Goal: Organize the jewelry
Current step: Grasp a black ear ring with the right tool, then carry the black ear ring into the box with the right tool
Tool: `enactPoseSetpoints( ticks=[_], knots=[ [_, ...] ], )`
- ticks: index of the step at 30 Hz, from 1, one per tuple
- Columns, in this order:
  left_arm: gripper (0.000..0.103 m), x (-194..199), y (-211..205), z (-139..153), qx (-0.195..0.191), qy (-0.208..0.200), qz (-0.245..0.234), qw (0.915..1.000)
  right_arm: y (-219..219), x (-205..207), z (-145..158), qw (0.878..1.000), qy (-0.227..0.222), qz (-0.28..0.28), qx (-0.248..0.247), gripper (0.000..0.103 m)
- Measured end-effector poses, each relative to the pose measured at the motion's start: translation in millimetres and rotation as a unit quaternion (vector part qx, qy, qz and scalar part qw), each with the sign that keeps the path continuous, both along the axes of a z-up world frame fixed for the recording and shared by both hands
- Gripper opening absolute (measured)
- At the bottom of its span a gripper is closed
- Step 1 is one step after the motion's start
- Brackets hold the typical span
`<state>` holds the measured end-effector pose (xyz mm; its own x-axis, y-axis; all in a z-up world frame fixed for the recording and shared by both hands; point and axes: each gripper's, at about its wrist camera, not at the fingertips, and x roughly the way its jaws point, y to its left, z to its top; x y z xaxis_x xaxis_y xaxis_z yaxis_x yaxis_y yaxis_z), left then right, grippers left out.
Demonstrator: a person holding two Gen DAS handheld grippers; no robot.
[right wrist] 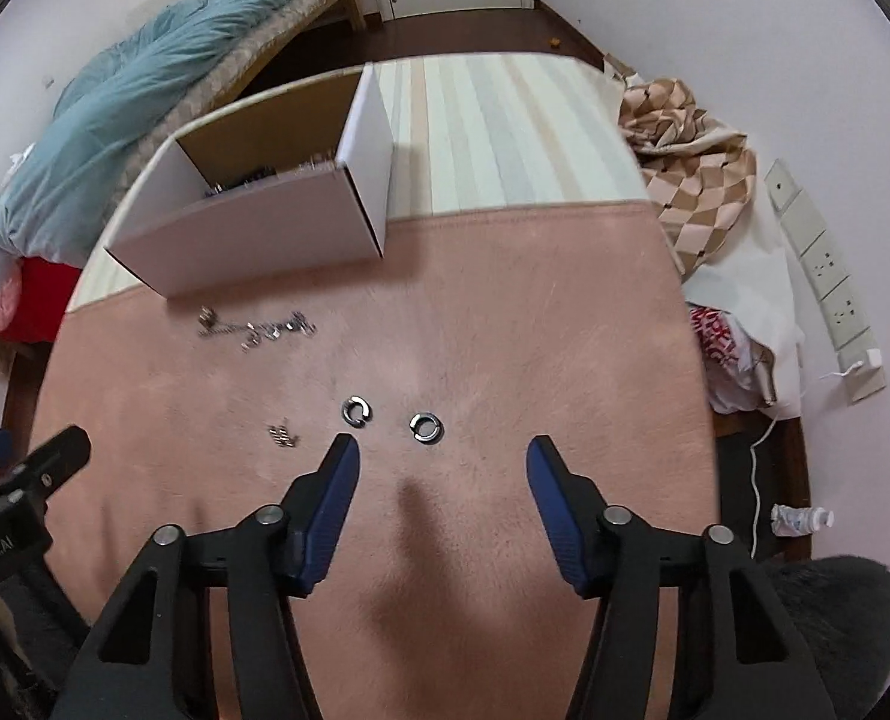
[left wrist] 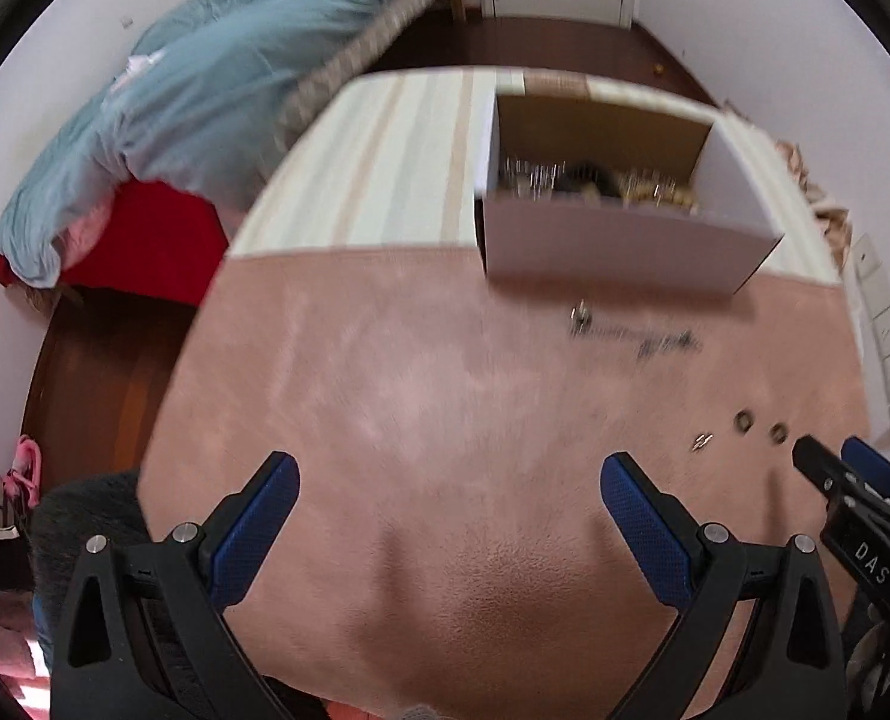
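Two silver open rings (right wrist: 356, 411) (right wrist: 426, 426) lie on the pink cloth just beyond my right gripper (right wrist: 442, 456), which is open and empty. A small cluster of silver studs (right wrist: 283, 435) lies left of them, and a silver chain (right wrist: 256, 327) lies near the white box (right wrist: 253, 240). The box holds more jewelry (left wrist: 595, 183). My left gripper (left wrist: 448, 477) is open and empty over bare cloth. In the left wrist view the rings (left wrist: 745, 421) (left wrist: 779, 433), the studs (left wrist: 701, 440) and the chain (left wrist: 637, 336) lie to the right.
The pink cloth (right wrist: 505, 330) covers a table with a striped cloth (right wrist: 493, 132) behind. A checked fabric pile (right wrist: 691, 180) and a bag sit at the right edge. A bed with a blue duvet (left wrist: 205, 90) stands at the left.
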<state>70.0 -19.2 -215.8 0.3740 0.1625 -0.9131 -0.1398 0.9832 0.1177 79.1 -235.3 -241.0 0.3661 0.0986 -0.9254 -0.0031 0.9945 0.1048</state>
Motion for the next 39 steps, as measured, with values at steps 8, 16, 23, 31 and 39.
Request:
enactPoseSetpoints(
  ticks=[8, 16, 23, 31, 39],
  knots=[
    [0.103, 5.4, -2.9, -21.1, -0.006, 0.014, -0.006, 0.9999, 8.9, 6.0, -24.8, 0.999, -0.023, 0.014, -0.017, 0.049],
    [0.103, 9.0, -12.5, -22.2, 0.003, 0.009, -0.03, 0.9995, 21.7, 5.7, -26.1, 0.996, -0.057, 0.031, -0.053, 0.013],
    [0.102, 18.7, -41.2, -33.6, -0.058, 0.023, -0.065, 0.9959, -18.4, 1.1, -15.1, 0.998, -0.059, -0.033, -0.01, 0.013],
    [0.075, 27.8, -81.9, -39.4, -0.09, 0.019, -0.105, 0.9902, -40.0, -1.1, -4.0, 0.996, -0.066, -0.061, -0.002, 0.013],
    [0.021, 32.4, -106.5, -46.1, -0.088, 0.022, -0.139, 0.9861, -50.0, -3.8, 2.9, 0.994, -0.071, -0.078, 0.001, 0.013]
  ],
)
